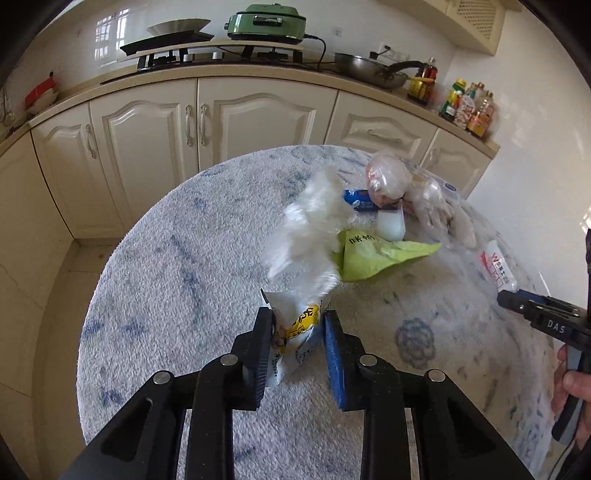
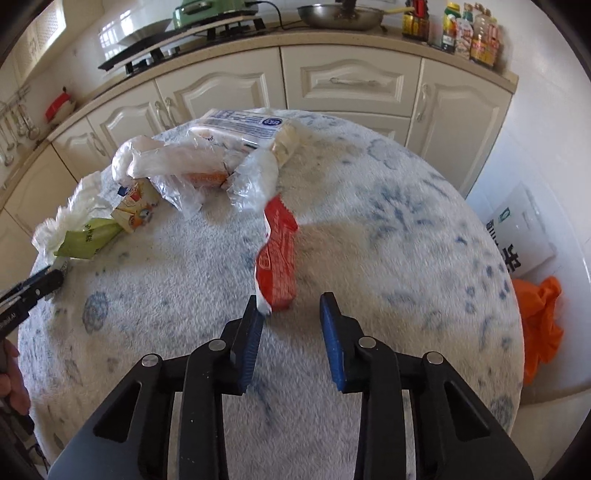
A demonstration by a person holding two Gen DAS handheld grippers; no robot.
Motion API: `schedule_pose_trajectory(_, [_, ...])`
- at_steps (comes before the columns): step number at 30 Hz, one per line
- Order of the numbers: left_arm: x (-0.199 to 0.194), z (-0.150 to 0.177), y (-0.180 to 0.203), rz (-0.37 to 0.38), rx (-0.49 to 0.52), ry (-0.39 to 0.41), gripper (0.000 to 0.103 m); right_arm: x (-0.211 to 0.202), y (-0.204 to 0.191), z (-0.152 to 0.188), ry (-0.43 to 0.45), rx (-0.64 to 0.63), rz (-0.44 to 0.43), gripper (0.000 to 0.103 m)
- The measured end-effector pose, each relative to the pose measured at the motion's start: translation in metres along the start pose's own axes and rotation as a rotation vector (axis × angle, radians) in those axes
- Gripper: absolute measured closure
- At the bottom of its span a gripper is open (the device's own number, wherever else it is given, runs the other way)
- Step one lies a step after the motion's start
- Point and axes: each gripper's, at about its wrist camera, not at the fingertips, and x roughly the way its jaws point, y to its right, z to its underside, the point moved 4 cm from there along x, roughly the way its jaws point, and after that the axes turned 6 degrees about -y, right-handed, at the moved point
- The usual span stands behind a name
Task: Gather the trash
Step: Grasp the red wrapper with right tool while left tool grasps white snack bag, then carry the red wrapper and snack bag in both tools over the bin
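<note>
Our left gripper (image 1: 297,326) pinches a yellow-and-white wrapper (image 1: 295,325) near the round table's (image 2: 388,236) middle; our right gripper (image 2: 290,314) stands parted around the red wrapper's (image 2: 279,258) end. Trash crowds the far rim; the right side lies open.

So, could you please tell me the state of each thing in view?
left gripper: shut on yellow wrapper
yellow wrapper: pinched, upright
right gripper: open, one pad touching red wrapper
red wrapper: between the jaws, ungripped
cabinet doors: closed
green cooker: lid down
</note>
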Motion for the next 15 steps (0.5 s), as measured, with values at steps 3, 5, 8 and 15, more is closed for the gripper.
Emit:
schedule_pose_trajectory(3, [-0.006, 0.008, 0.006, 0.011, 0.008, -0.001, 0.079, -0.004, 0.002, -0.004, 0.011, 0.037, -0.016, 0.068])
schedule_pose_trajectory(5, [-0.01, 0.012, 0.011, 0.015, 0.017, 0.0, 0.079, -0.003, -0.003, -0.013, 0.029, 0.037, -0.027, 0.067])
schedule_pose_trajectory(8, [-0.023, 0.027, 0.018, 0.034, 0.026, 0.004, 0.08, 0.008, -0.009, -0.027, 0.026, 0.023, -0.021, 0.067])
schedule_pose_trajectory(15, [-0.048, 0.045, 0.028, 0.06, 0.032, 0.029, 0.081, 0.013, -0.015, -0.019, 0.011, -0.027, -0.034, 0.084])
